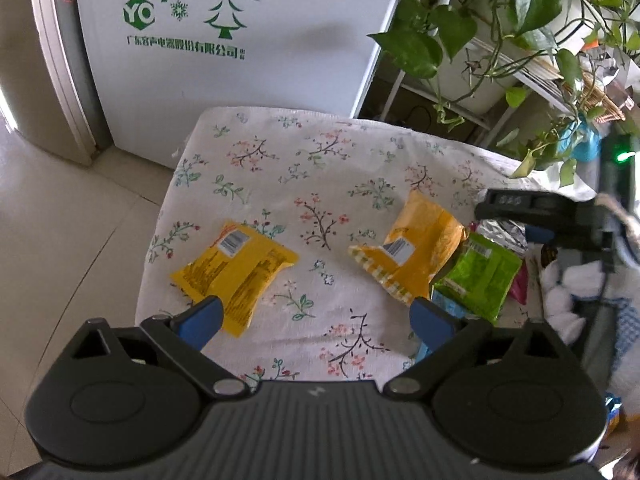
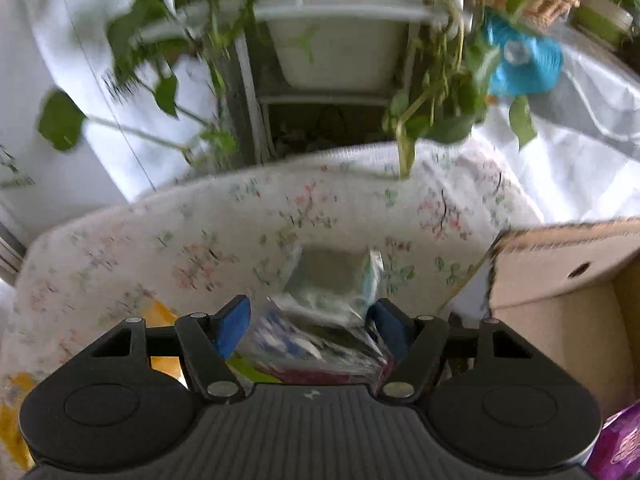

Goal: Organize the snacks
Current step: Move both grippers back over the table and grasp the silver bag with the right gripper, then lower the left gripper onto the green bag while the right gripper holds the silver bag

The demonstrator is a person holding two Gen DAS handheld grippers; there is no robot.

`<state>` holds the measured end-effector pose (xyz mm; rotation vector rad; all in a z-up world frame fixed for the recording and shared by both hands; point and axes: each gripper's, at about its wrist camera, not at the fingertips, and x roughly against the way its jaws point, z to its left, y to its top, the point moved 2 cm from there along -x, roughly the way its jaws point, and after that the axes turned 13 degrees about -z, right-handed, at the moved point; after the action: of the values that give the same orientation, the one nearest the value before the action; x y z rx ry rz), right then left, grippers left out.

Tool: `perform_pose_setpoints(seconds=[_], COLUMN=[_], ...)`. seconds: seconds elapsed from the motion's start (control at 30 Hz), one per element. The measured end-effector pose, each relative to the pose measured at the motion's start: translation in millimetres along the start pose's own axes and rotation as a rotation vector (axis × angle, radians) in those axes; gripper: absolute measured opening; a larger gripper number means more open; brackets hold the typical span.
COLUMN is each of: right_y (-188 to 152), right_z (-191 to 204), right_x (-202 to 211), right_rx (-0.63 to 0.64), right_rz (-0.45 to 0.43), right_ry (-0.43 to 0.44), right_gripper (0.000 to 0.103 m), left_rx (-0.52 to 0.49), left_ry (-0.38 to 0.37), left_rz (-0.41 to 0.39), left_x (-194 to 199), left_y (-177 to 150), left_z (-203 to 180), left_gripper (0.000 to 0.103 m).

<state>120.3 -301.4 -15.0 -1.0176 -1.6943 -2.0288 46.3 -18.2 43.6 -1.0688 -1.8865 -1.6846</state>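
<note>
My left gripper (image 1: pixel 316 318) is open and empty, low over the floral cloth (image 1: pixel 320 168). A yellow snack packet (image 1: pixel 236 270) lies by its left finger and an orange-yellow packet (image 1: pixel 416 248) by its right finger. A green packet (image 1: pixel 480 276) and a silver foil packet (image 1: pixel 504 232) lie further right. My right gripper (image 2: pixel 308 326) shows in the left wrist view (image 1: pixel 520 208) above the pile. Its jaws stand partly open around a silver packet (image 2: pixel 332 276); the view is blurred and I cannot tell whether they grip it. Other packets (image 2: pixel 304 356) lie below.
A cardboard box (image 2: pixel 560 292) stands at the right with a purple packet (image 2: pixel 616 444) in it. A white fridge (image 1: pixel 240 40) stands behind the table. A trailing plant (image 1: pixel 520 8) on a white shelf hangs over the far right corner. Tiled floor lies to the left.
</note>
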Motion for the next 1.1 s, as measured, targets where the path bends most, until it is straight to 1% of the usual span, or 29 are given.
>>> perform_pose_setpoints(seconds=[0.13,0.33,0.47,0.63,0.73,0.83,0.9,0.97,1.03,1.1], right_y=[-6,-21,-36,-56,-71,-87,-95,-101,-101,-99], right_z=[2,1,1,11,17,26,28,27,25,21], right_x=[-5,8,25,52,69,85,94,103,111,115], right_rx=[0.026,0.023,0.000,0.048,0.061,0.075,0.057,0.022,0.004,-0.020], right_rz=[-0.006,0.021,0.068,0.108,0.142,0.185,0.213,0.233,0.222,0.206], right_ry=[-0.013,0.057,0.093,0.117,0.159,0.216,0.254,0.272,0.265,0.255], right_gripper=[0.072,0.067,0.067,0.067,0.067,0.067,0.066,0.066,0.066,0.066], left_rx=[0.005,0.034,0.026,0.044,0.037,0.010,-0.008,-0.028,-0.038,-0.024], left_ry=[0.006,0.018,0.023,0.024,0.018,0.008,-0.009,-0.022,-0.024,-0.036], left_rz=[0.004,0.014,0.033,0.038,0.027,0.034,0.041,0.040,0.043,0.069], left_x=[-1,-4,-7,-8,-7,-8,-8,-9,-10,-12], left_y=[1,5,4,2,3,-1,-4,-7,-9,-11], left_z=[6,14,14,18,18,14,11,8,7,6], left_gripper=[0.099,0.100,0.100,0.100,0.100,0.100,0.100,0.100,0.100,0.100])
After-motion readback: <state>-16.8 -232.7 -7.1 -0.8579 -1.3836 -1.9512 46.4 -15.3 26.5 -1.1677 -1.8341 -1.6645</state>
